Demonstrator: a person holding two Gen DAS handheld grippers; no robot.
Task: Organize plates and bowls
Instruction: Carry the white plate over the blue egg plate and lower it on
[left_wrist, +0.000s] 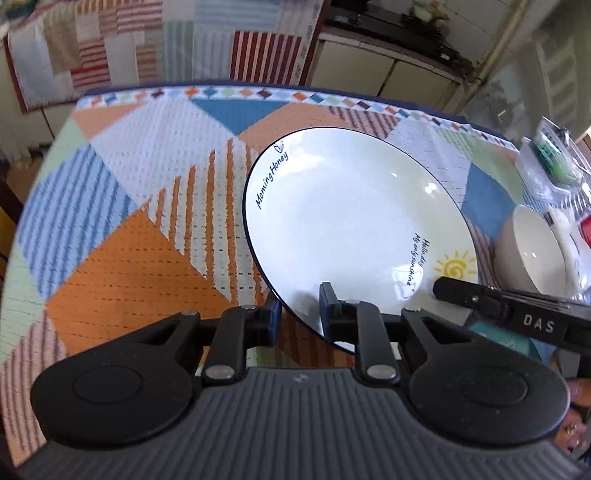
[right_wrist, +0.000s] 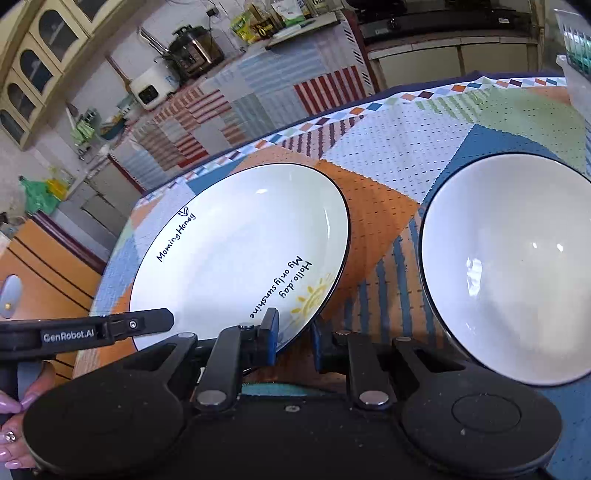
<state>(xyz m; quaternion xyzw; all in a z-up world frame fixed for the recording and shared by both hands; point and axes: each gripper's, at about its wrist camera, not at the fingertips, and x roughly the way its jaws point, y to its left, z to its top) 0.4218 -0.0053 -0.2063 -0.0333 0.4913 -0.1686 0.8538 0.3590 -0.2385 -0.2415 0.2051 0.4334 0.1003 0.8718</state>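
Both grippers, left (left_wrist: 299, 306) and right (right_wrist: 295, 332), are clamping the white dark-rimmed ceramic plate (left_wrist: 351, 221); white ceramic bowl (right_wrist: 509, 266) sitting separate, stacking pending.

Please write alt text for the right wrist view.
The right gripper straddles the near rim of a white plate on a patchwork tablecloth, a white bowl to its right. The left gripper reaches in from the left.

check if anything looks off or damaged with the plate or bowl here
No damage shows. The plate is tilted, not flat: the left gripper and right gripper each straddle its near rim. The bowl beside it sits empty and intact.
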